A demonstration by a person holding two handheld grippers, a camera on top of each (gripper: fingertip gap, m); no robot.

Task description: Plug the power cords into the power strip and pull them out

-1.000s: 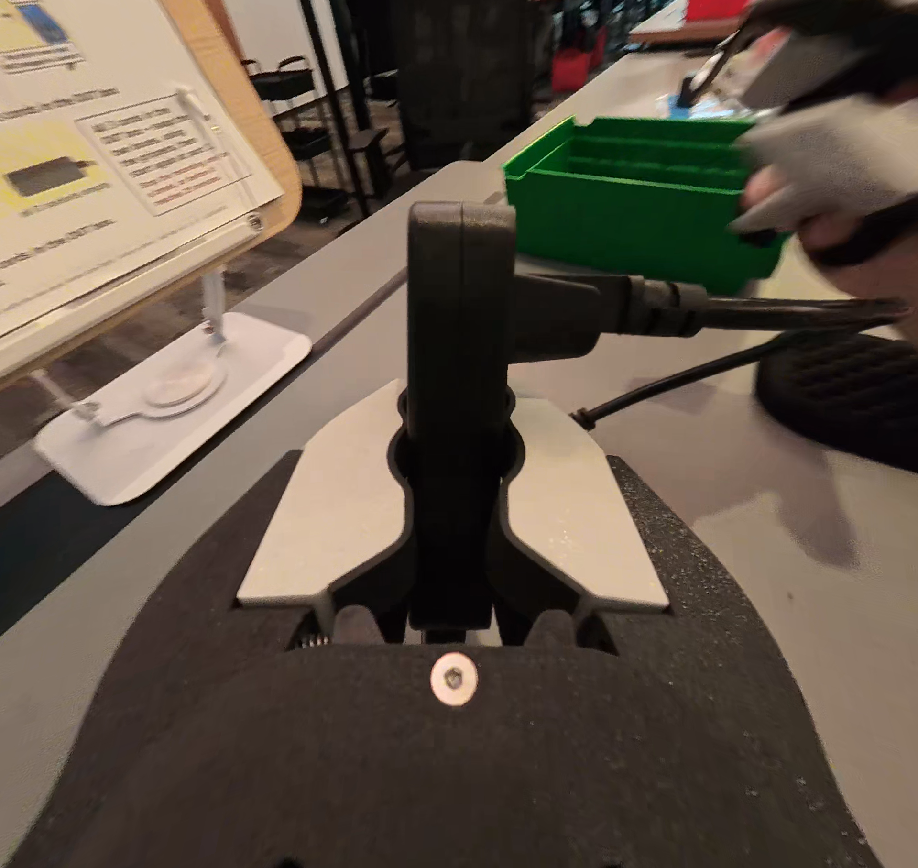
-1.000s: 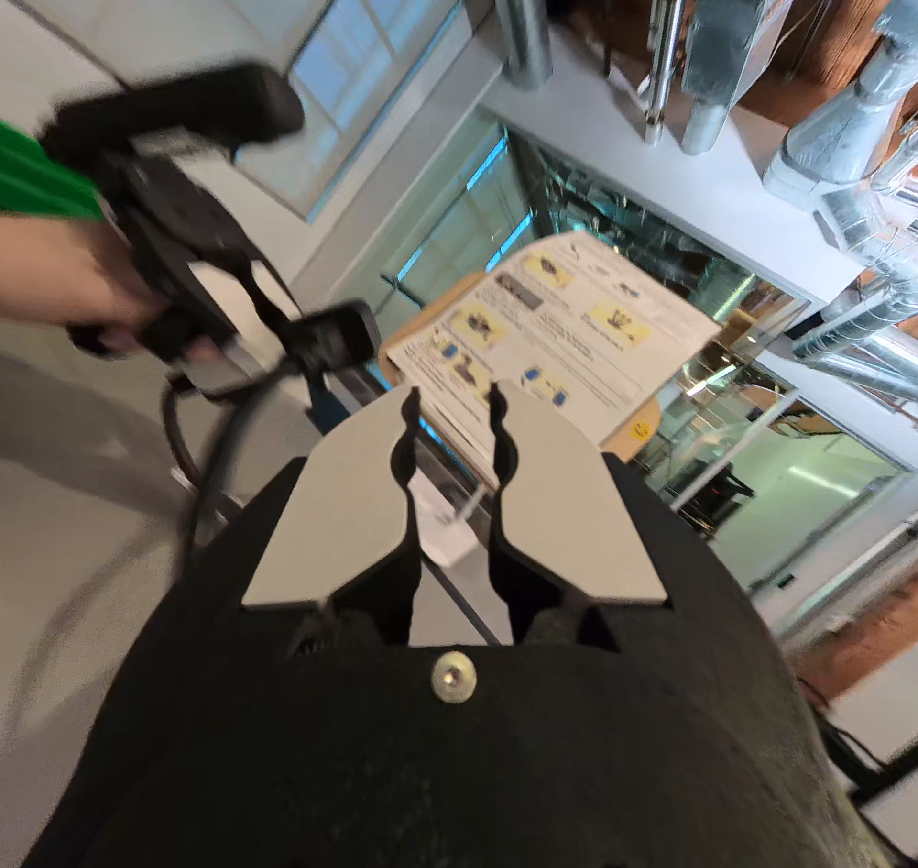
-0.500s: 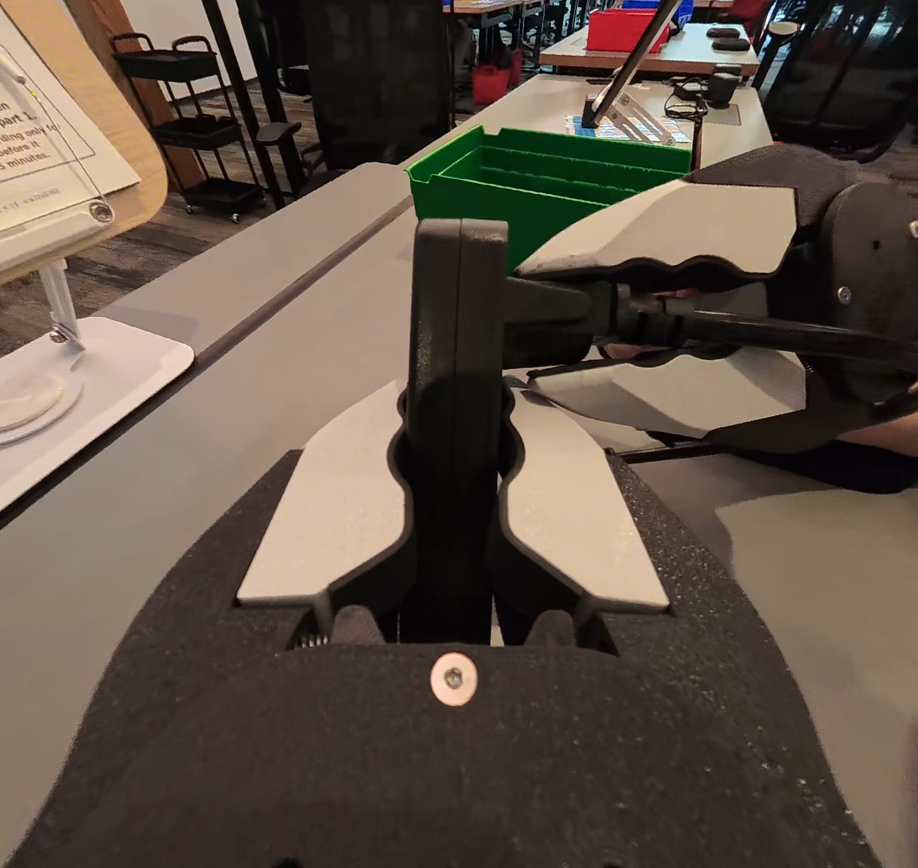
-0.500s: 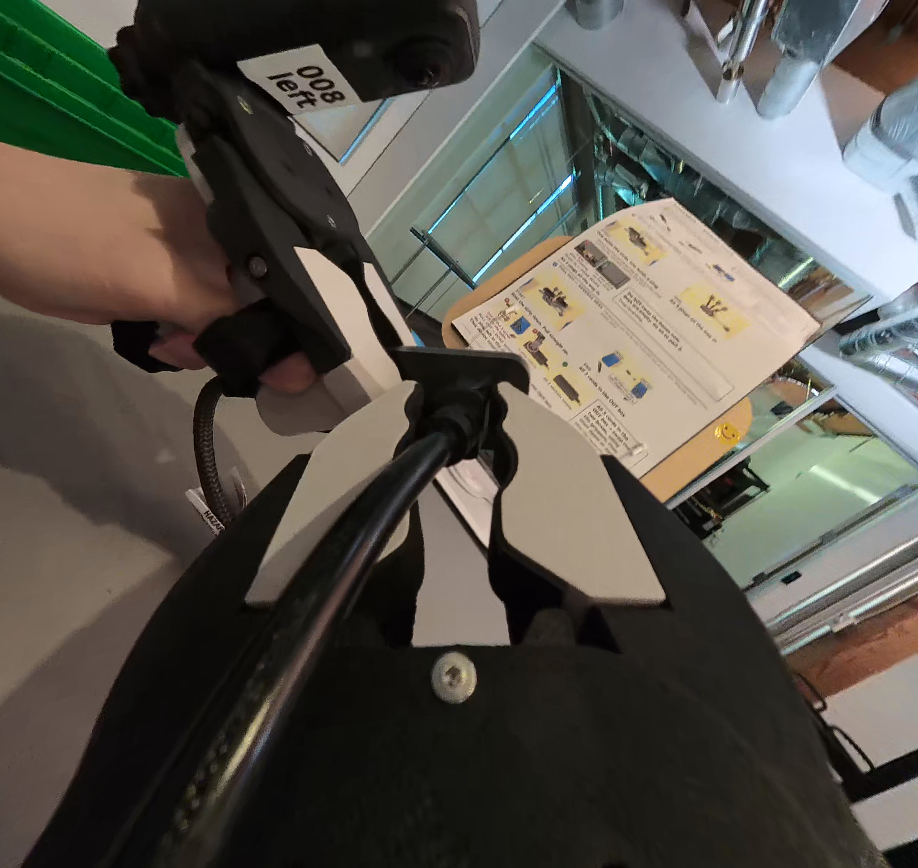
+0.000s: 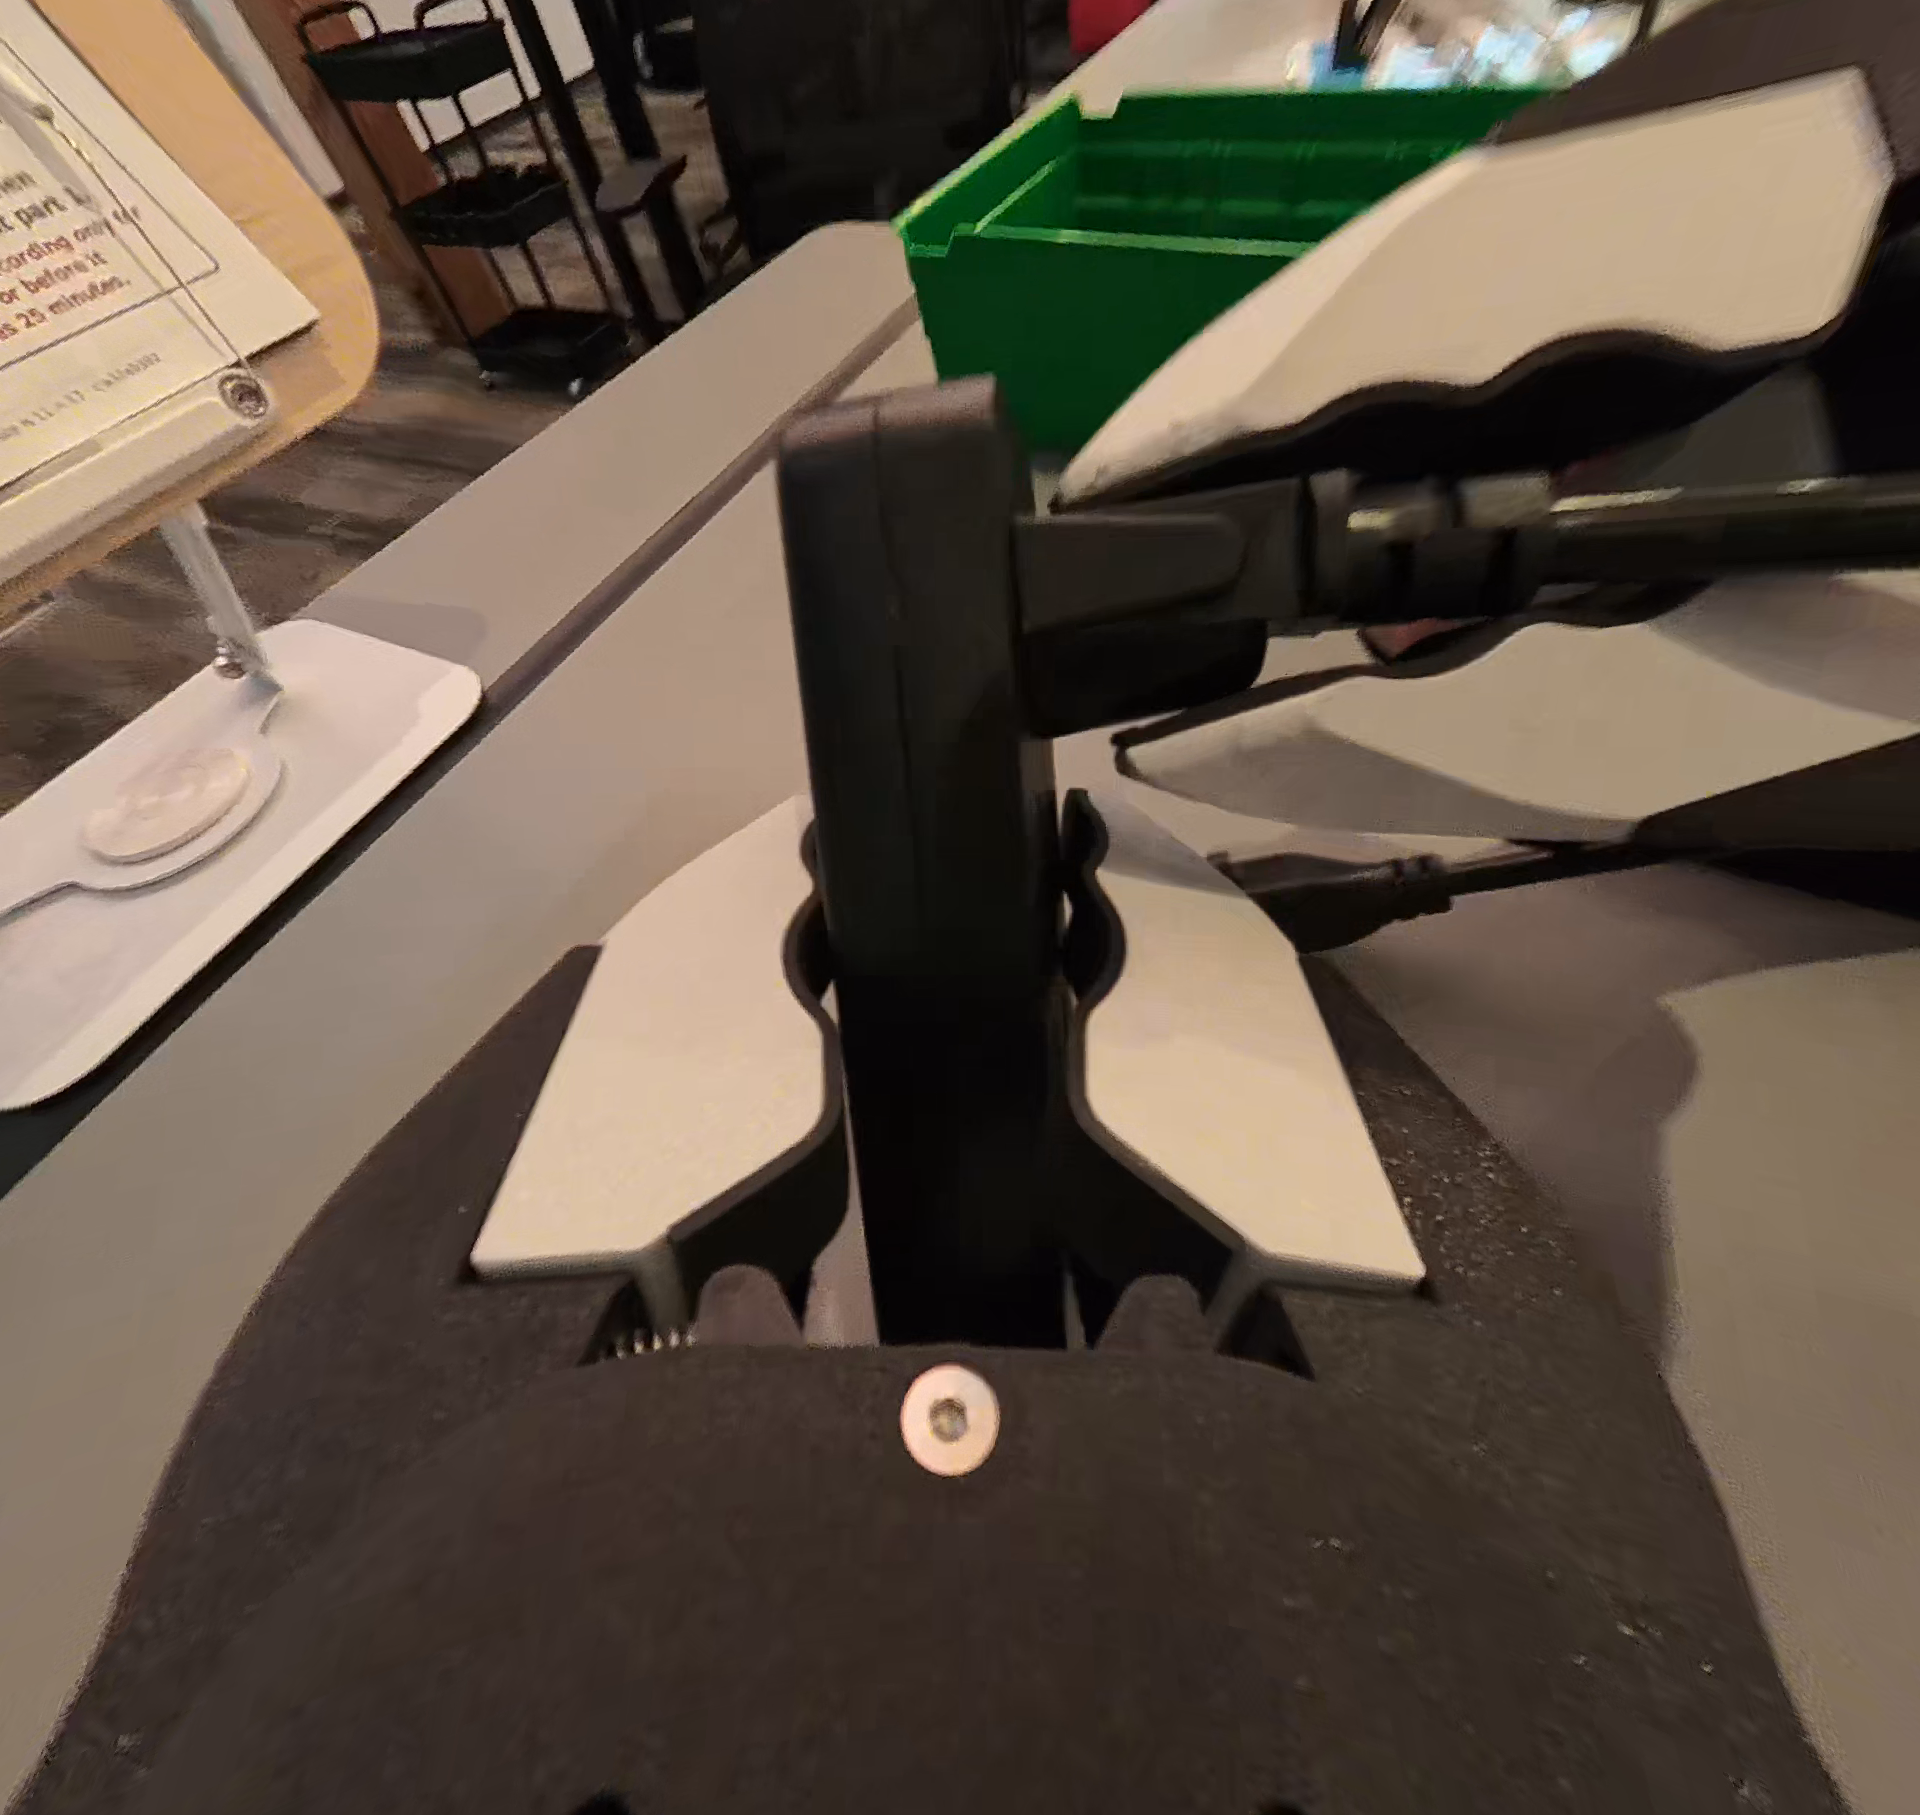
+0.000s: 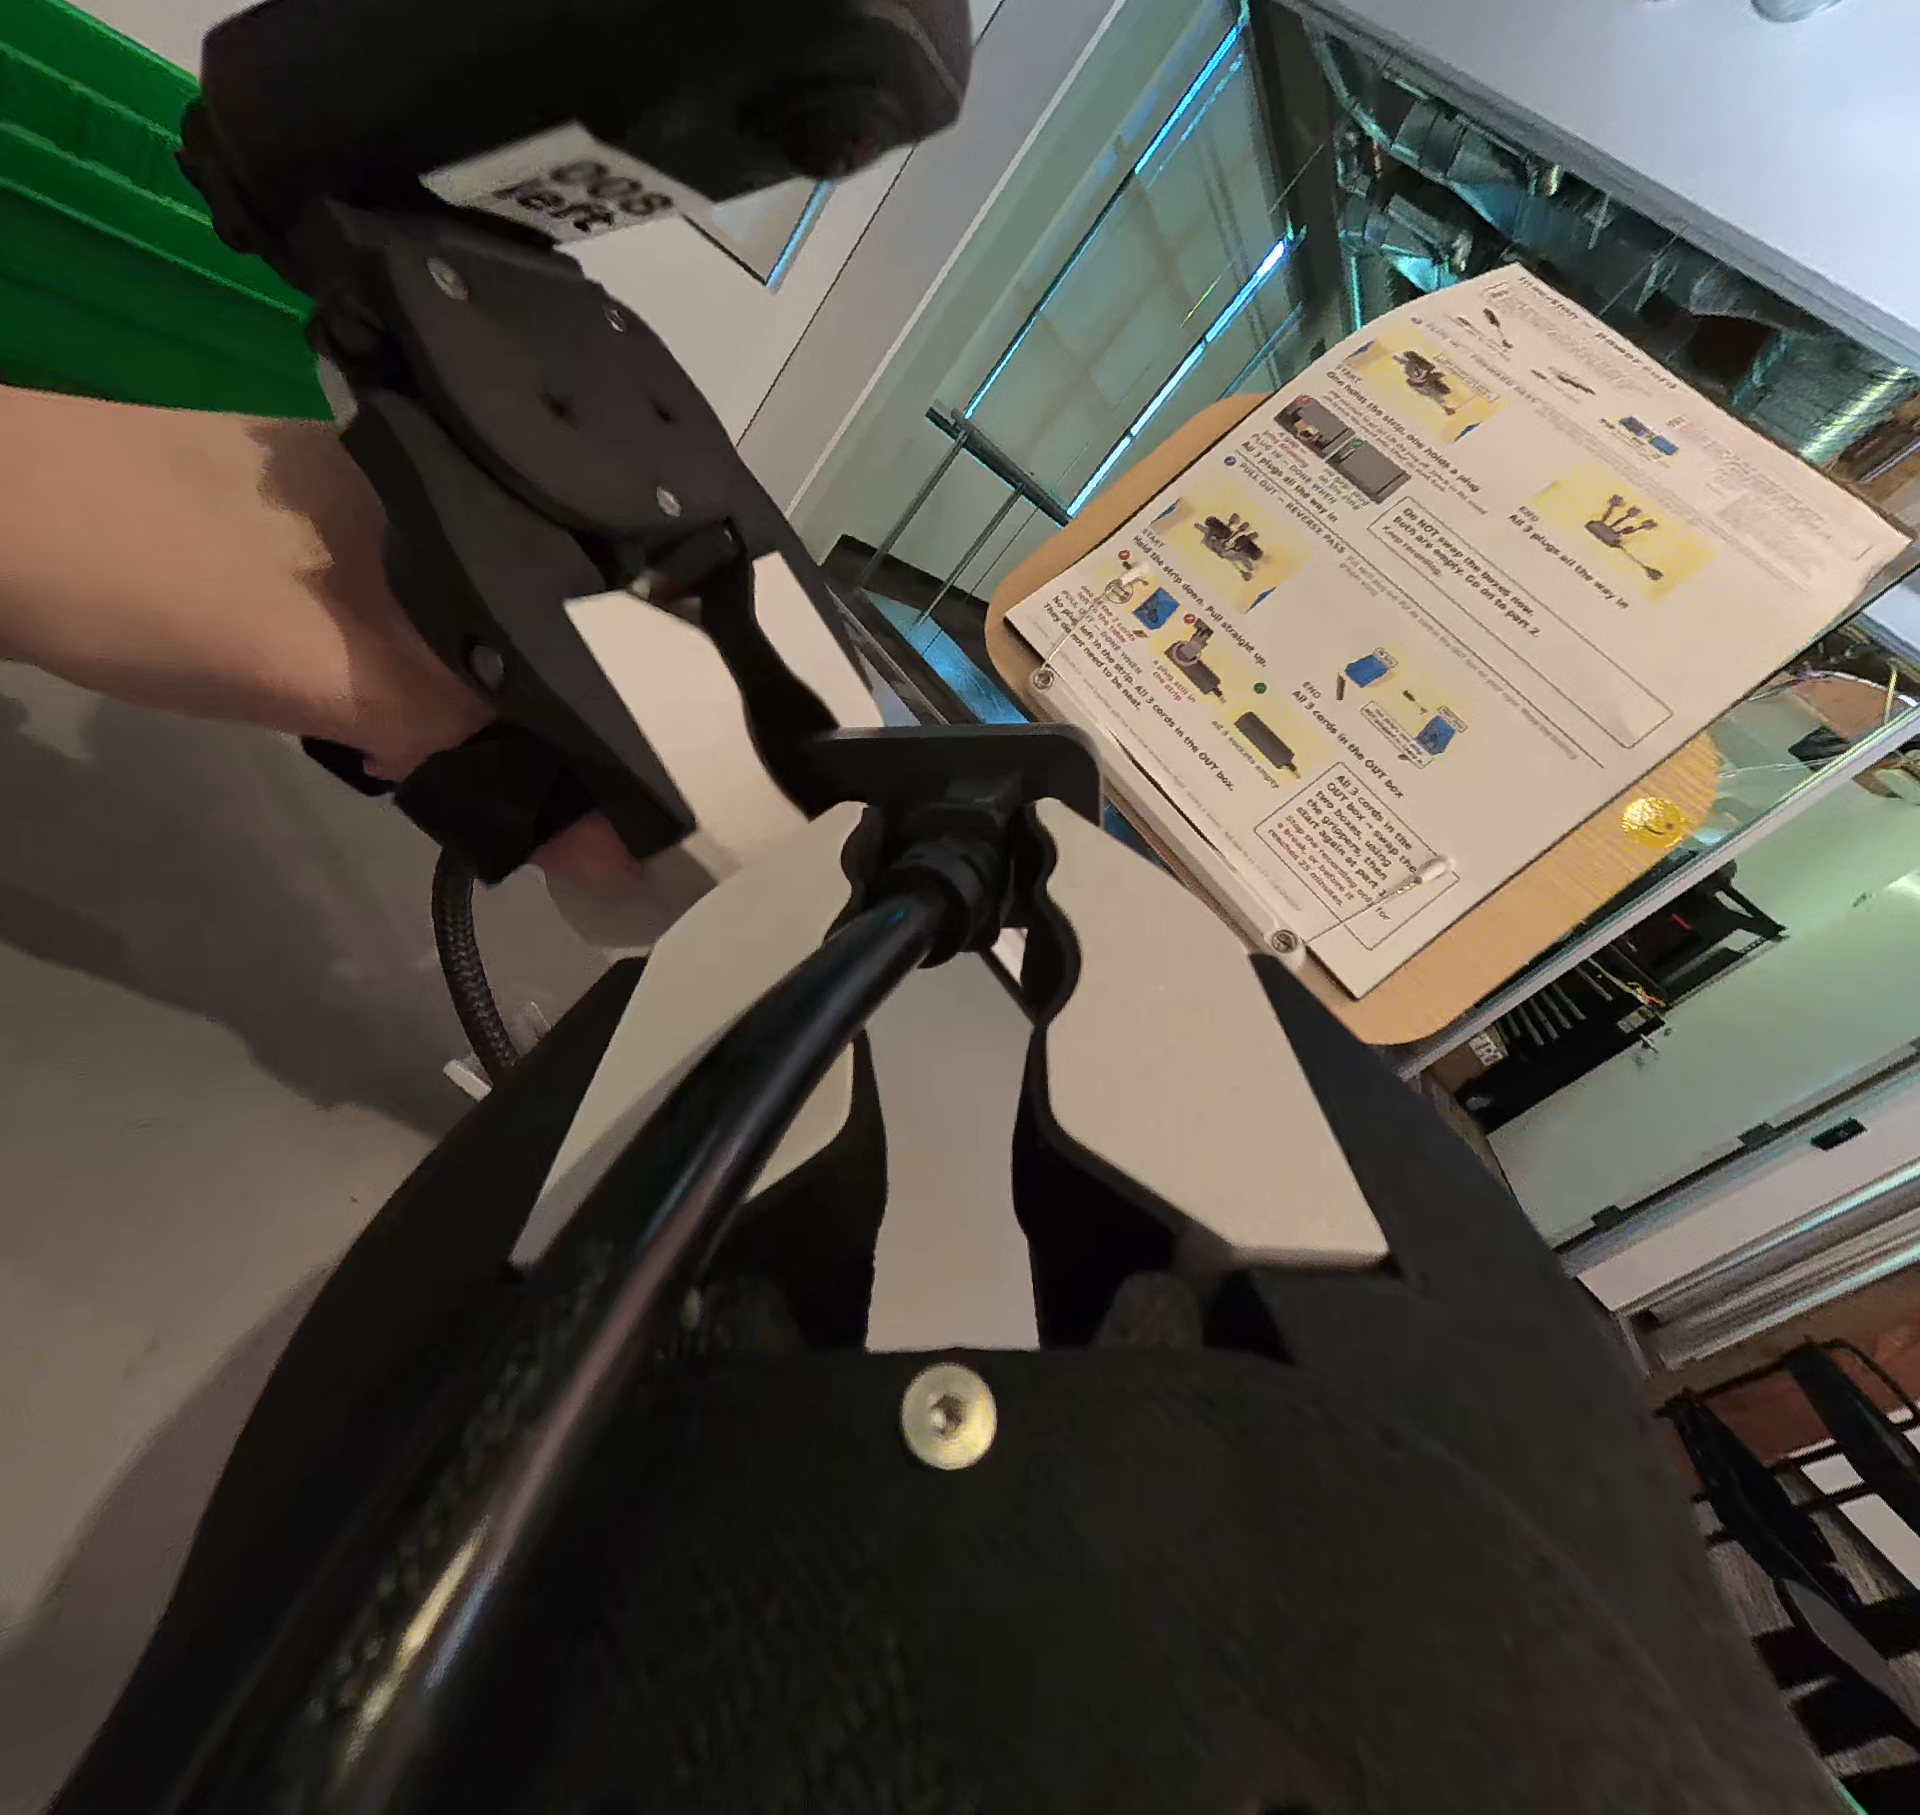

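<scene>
Left wrist view, first. Left tongs [image 5: 940, 918] clamped on slim black plastic power strip [image 5: 902, 643], held upright on edge above grey flat surface [image 5: 436, 892]. Black moulded plug [image 5: 1127, 576] of black power cord [image 5: 1662, 529] sits against strip's right face, apparently seated. Right tongs [image 5: 1086, 622] come in from right, one pale finger above the plug, one below; whether they already pinch it can't be told from here. A second black cord end [image 5: 1340, 892] lies on surface just beside. Green plastic divided bin [image 5: 1049, 300] stands behind; white-based tan document stand [image 5: 177, 809] at left.

Right wrist view. Right tongs [image 6: 951, 892] close round the plug's ribbed neck [image 6: 951, 882], fingers nearly touching it w/ a slit of gap further back; grip looks closed on plug. Cord [image 6: 665, 1194] trails back over the left finger. Strip [image 6: 956, 752] seen end-on, held by left tongs; person's bare hand [image 6: 208, 581] wraps that tool's handle. Printed instruction sheet [image 6: 1455, 622] on its board at right.

Step in hand (judged): pulling plug out. Do it well: grip plug body, not cord; pull straight along pin axis, no rocking; left holds strip rigid as counter-force. Pose: left tool level, pointing fwd; right tool rolled sideways, roughly perpendicular to strip face.
</scene>
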